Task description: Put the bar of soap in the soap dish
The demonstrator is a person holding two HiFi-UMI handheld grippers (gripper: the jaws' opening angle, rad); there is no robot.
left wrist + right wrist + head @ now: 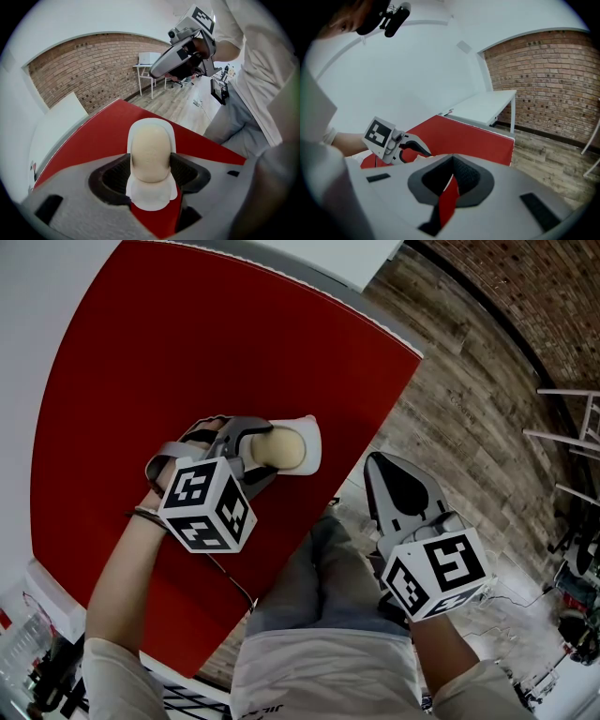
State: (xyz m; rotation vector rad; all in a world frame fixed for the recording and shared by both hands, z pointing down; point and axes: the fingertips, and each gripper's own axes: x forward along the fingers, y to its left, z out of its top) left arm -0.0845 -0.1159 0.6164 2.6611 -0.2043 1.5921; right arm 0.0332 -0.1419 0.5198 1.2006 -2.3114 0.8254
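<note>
While the head view looks down, soap sits in its dish on a table, left gripper at it. Left gripper view: jaws pinch its long sides, a sound hold; it is likely hard and slippery. Right gripper view: right gripper nearly closed, empty.

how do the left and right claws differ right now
The left claw grips the bar of soap lying in the white soap dish; the right claw is shut on nothing. The left claw is over the red table; the right claw hangs past its edge, above the wood floor. Both carry a marker cube.
</note>
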